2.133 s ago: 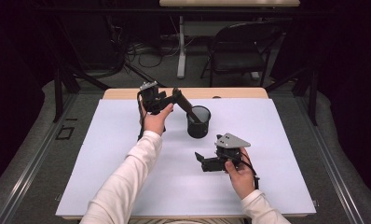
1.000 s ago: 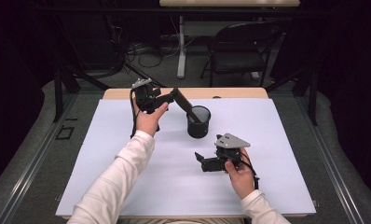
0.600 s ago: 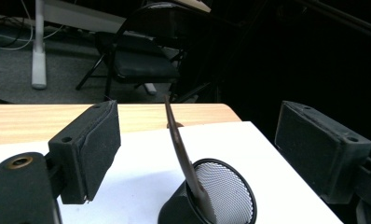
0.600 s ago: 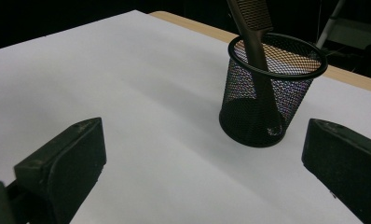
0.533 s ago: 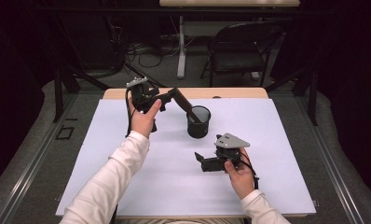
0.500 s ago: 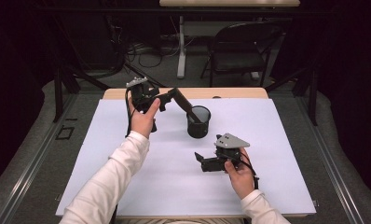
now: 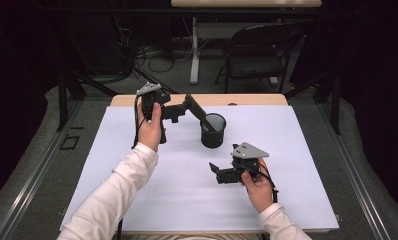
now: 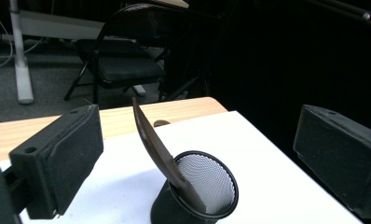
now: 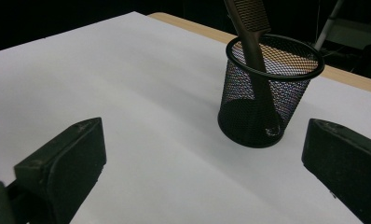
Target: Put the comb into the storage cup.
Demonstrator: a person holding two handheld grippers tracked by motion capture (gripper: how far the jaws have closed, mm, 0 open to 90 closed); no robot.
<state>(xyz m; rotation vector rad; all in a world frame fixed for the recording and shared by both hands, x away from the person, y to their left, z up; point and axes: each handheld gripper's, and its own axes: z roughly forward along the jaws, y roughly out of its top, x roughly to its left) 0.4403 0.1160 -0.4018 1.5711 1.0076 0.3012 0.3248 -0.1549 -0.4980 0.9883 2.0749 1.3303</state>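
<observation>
A black mesh cup (image 7: 212, 131) stands on the white sheet (image 7: 137, 200) at the back middle. A brown comb (image 7: 196, 109) leans out of it toward the upper left. My left gripper (image 7: 179, 110) hovers just left of the comb's top end. In the left gripper view the comb (image 8: 152, 137) stands free between the wide jaws of the left gripper (image 8: 195, 126), which have just been opening; neither pad touches it. My right gripper (image 7: 218, 173) rests open on the sheet in front of the cup (image 9: 267, 93), and the right gripper (image 9: 204, 135) has nothing between its fingers.
The sheet covers a wooden table whose bare edge (image 7: 247, 99) runs along the back. A black folding chair (image 7: 257, 52) and a white desk leg (image 7: 194, 55) stand on the floor behind. Dark rails flank the table on both sides.
My left hand has drawn back to the left, away from the cup, while the comb stays leaning in it. The right hand has not moved.
</observation>
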